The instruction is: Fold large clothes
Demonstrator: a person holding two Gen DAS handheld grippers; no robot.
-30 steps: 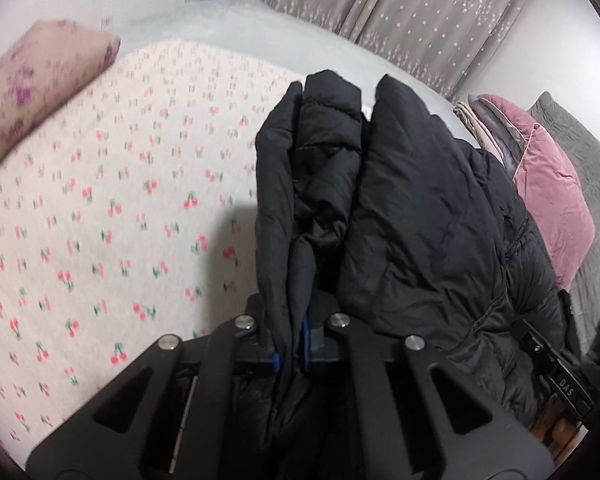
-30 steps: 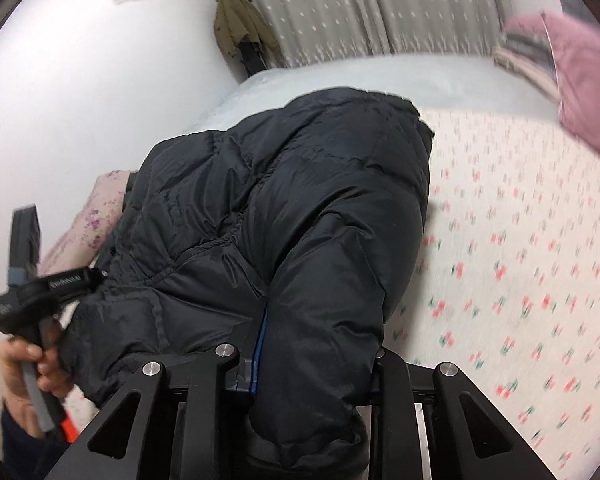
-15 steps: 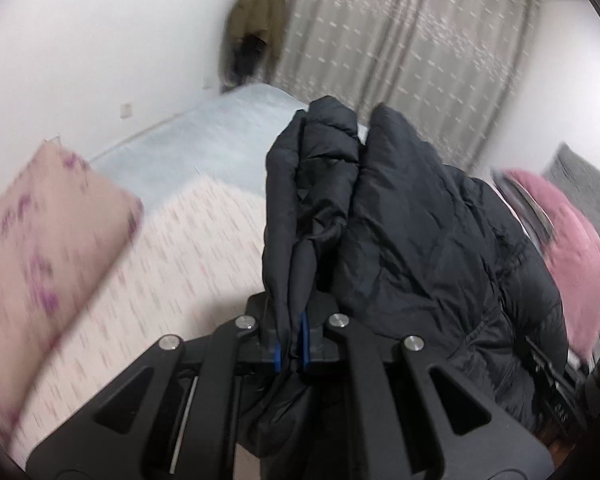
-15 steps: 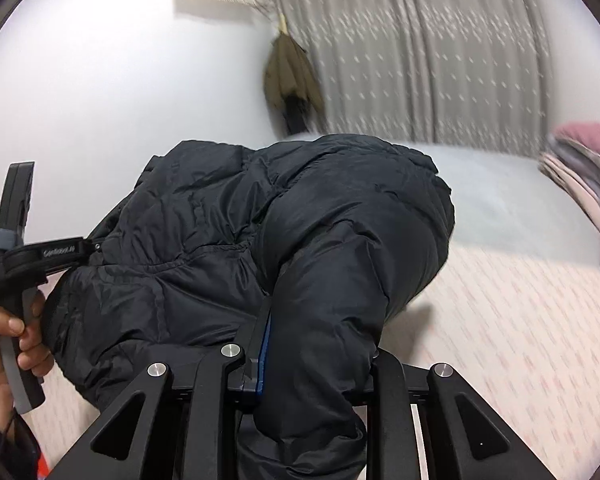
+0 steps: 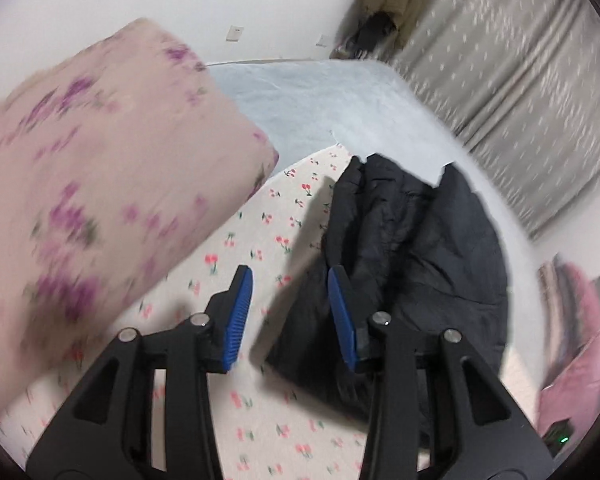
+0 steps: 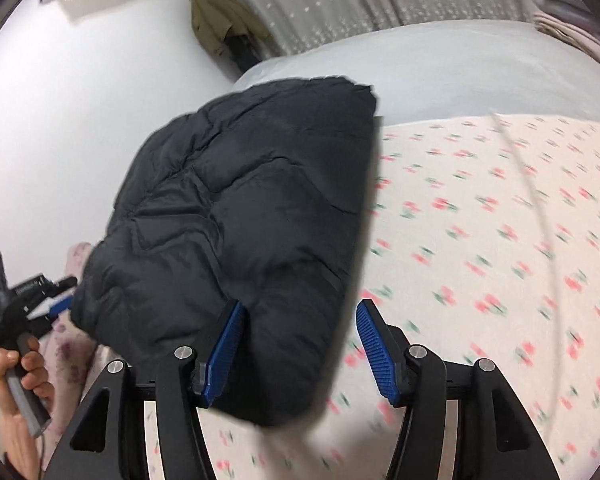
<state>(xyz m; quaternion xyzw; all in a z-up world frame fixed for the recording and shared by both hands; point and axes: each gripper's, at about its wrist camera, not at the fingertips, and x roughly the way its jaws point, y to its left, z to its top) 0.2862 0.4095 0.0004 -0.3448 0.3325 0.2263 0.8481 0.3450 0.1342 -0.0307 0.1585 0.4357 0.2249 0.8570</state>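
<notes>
A floral pillow [image 5: 100, 184] sits far left on the cherry-print sheet [image 5: 236, 240]. The left gripper [image 5: 290, 312] gapes, empty; the jacket [image 5: 416, 264] lies just right of it, long axis running away. The right gripper [image 6: 300, 346] also stands apart, straddling the jacket's [image 6: 244, 232] near edge, likely nearer. No containers.

Black puffer jacket [image 6: 240, 220], cream cherry-print sheet [image 6: 500, 240], pink purple-floral pillow [image 5: 80, 180], grey dotted curtain [image 5: 520, 80]
</notes>
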